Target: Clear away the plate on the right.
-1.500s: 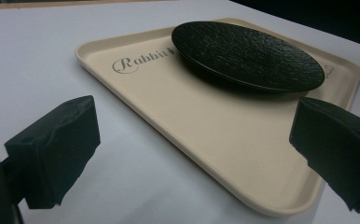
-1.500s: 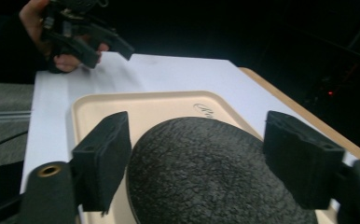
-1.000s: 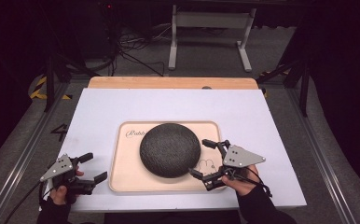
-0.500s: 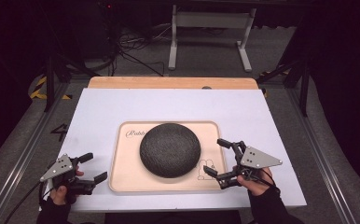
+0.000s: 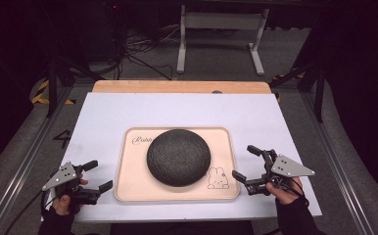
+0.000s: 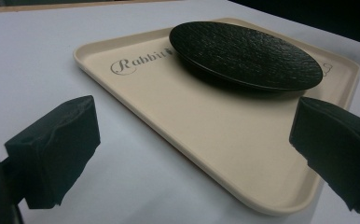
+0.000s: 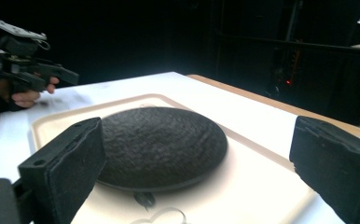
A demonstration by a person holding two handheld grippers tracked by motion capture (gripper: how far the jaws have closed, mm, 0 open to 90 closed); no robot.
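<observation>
A dark plate [image 5: 178,156] lies upside down mid-tray [image 5: 128,191] on the white worktop [image 5: 104,117], nothing blocking it. The left gripper [image 5: 95,175] waits off the tray's left edge, fingers wide apart and empty. The right gripper [image 5: 248,164], fingers also spread and empty, has drawn back from the plate to beyond the tray's right edge.
</observation>
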